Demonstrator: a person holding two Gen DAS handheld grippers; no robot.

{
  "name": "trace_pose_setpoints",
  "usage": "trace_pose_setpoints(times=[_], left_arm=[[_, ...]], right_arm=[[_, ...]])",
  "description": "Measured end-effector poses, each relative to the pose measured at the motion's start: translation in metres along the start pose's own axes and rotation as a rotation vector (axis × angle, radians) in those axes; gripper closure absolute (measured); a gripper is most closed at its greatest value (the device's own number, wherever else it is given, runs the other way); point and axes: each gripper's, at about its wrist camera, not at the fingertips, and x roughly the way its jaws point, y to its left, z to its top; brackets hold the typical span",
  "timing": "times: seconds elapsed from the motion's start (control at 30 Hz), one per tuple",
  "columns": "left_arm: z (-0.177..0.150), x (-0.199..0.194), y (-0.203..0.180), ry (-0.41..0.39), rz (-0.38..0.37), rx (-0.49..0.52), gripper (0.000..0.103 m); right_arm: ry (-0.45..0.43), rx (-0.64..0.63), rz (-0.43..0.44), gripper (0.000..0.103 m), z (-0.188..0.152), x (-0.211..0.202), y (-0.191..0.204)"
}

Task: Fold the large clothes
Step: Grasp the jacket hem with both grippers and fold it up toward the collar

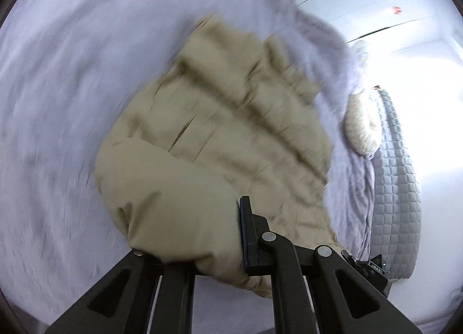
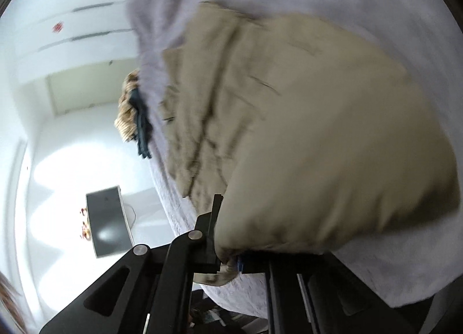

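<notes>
Both sets of jaws pinch the beige jacket (image 1: pixel 220 131) above a lavender blanket (image 1: pixel 58 102), white wall (image 2: pixel 43 88) beyond.

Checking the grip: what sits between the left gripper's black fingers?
A bunched fold of the puffy beige quilted jacket, clamped in the left gripper, shown in the left wrist view.

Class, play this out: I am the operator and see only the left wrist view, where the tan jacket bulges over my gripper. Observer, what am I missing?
Observer: The right gripper is also shut on the tan jacket, at its near edge.
Operator: What lies beyond the bed on that side?
Observer: A dark screen stands on the white floor.
Operator: Anything else at the bed's edge?
Observer: A dark garment hangs there beside something woven and tan.
</notes>
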Motion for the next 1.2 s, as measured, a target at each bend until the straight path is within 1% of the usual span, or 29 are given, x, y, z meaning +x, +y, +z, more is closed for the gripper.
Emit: trace_pose_setpoints(times=[0.1,0.23,0.33,0.43,0.57,0.67,0.77,0.8,0.87,0.97,1.03,1.1,1.2], left_arm=[[0.030,-0.008,-0.023,-0.071,-0.035,0.040,0.092],[0.065,-0.003,-0.043,-0.126,-0.045,0.077,0.092],[0.093,0.007,-0.057,-0.154,-0.016,0.105,0.092],[0.122,0.020,-0.069,-0.180,0.027,0.158,0.092],[0.159,0.044,-0.074,-0.197,0.070,0.180,0.092],[0.194,0.074,-0.072,-0.196,0.122,0.171,0.092],[0.218,0.104,-0.065,-0.186,0.167,0.166,0.092],[0.228,0.119,-0.062,-0.181,0.194,0.167,0.092],[0.237,0.139,-0.057,-0.173,0.226,0.178,0.092],[0.243,0.168,-0.047,-0.163,0.271,0.199,0.092],[0.243,0.181,-0.042,-0.161,0.285,0.204,0.092],[0.245,0.188,-0.040,-0.162,0.293,0.208,0.092],[0.246,0.191,-0.039,-0.153,0.303,0.211,0.092]], right_arm=[[-0.005,-0.076,0.003,0.095,0.020,0.002,0.034],[-0.009,-0.149,0.017,0.095,0.047,0.005,0.070],[0.000,-0.210,0.009,0.095,0.073,0.016,0.096],[0.013,-0.267,0.003,0.095,0.100,0.033,0.123],[0.028,-0.318,-0.009,0.095,0.145,0.068,0.155],[0.020,-0.328,-0.057,0.095,0.181,0.102,0.170],[0.028,-0.296,-0.109,0.095,0.209,0.134,0.175],[0.034,-0.283,-0.123,0.095,0.221,0.149,0.175],[0.035,-0.290,-0.152,0.095,0.233,0.165,0.175],[0.042,-0.308,-0.204,0.095,0.253,0.197,0.165],[0.047,-0.300,-0.224,0.095,0.260,0.210,0.153],[0.047,-0.287,-0.232,0.095,0.268,0.226,0.141],[0.042,-0.297,-0.245,0.095,0.271,0.238,0.135]])
